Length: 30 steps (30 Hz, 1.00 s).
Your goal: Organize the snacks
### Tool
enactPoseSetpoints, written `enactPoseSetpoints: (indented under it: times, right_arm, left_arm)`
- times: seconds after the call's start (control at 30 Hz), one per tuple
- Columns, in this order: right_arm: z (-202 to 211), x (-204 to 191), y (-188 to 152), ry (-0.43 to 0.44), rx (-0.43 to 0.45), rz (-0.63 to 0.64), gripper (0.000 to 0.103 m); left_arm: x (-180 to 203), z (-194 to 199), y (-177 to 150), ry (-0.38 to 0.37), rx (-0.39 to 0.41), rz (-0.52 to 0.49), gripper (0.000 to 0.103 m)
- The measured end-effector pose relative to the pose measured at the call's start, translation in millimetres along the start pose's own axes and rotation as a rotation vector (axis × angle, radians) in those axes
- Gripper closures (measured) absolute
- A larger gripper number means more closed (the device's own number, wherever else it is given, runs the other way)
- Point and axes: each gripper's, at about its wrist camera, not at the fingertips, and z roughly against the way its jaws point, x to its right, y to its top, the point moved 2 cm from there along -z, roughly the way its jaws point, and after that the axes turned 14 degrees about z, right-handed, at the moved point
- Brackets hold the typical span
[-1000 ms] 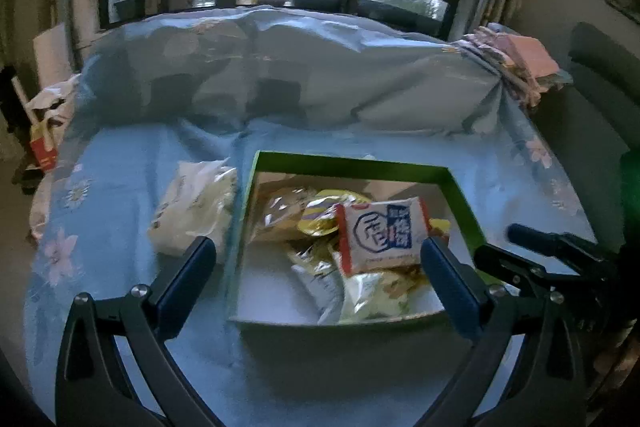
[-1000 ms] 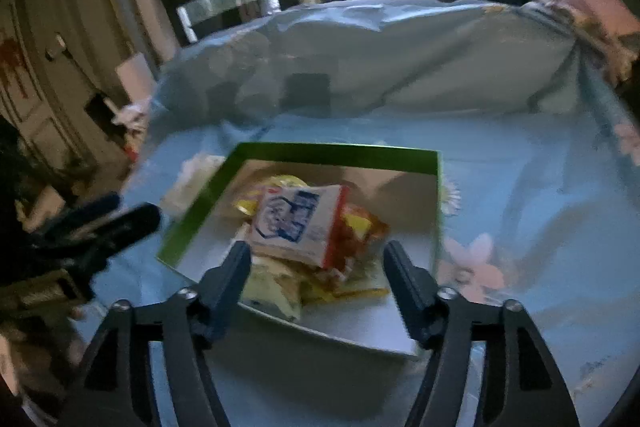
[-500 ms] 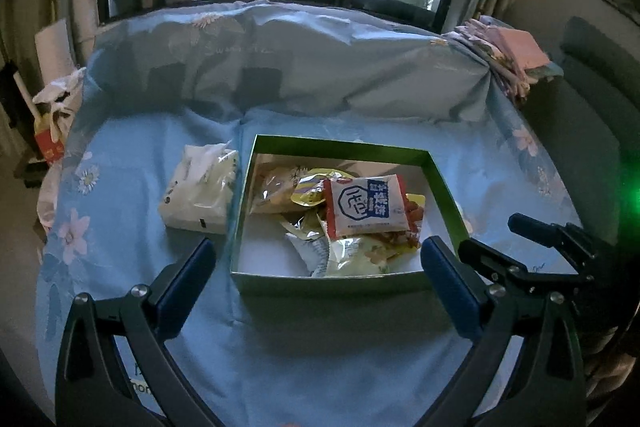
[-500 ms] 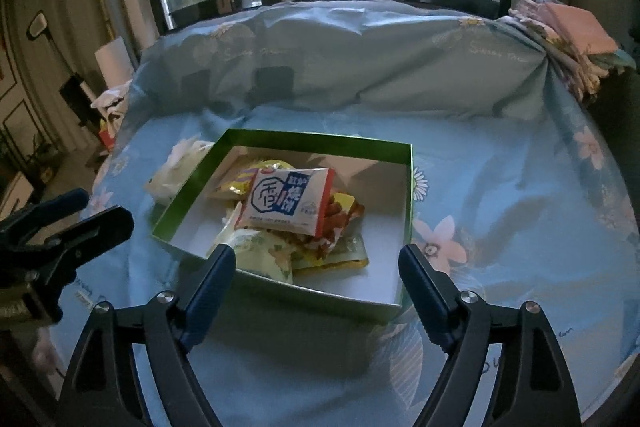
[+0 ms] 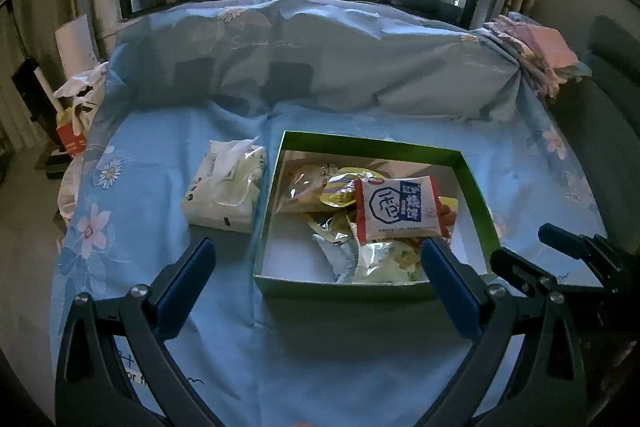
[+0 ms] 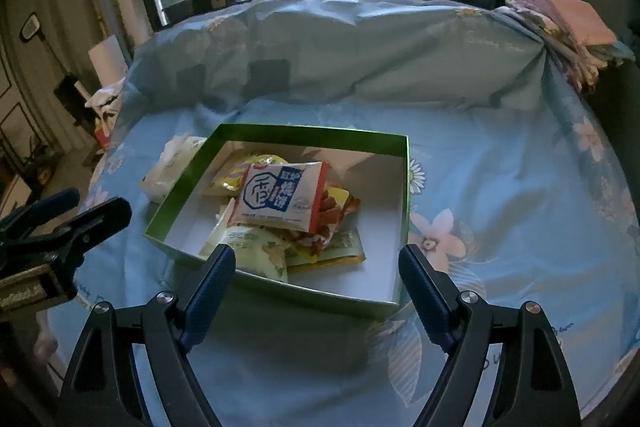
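Lower snack packets [image 5: 372, 259] (labels unreadable) lie half-buried under others.

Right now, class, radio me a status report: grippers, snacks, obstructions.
Left gripper and right gripper open, empty. Snack packets piled in green box. White pack outside, left. Nothing blocking.

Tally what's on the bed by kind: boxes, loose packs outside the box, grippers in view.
Green box: 1, holding a pile of snack packets too overlapped to count
White pack outside the box: 1
Grippers: 2, left gripper and right gripper, both open and empty
Total: 4
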Motion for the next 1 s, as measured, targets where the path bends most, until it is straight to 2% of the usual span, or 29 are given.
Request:
enactPoseSetpoints:
  times: [1.0]
  right_arm:
    - [-10.8,4.3,1.5,0.0,-0.022,-0.003,0.019]
  left_arm:
    - [9.4,-18.5,2.6,0.049,-0.015,-0.033,0.0]
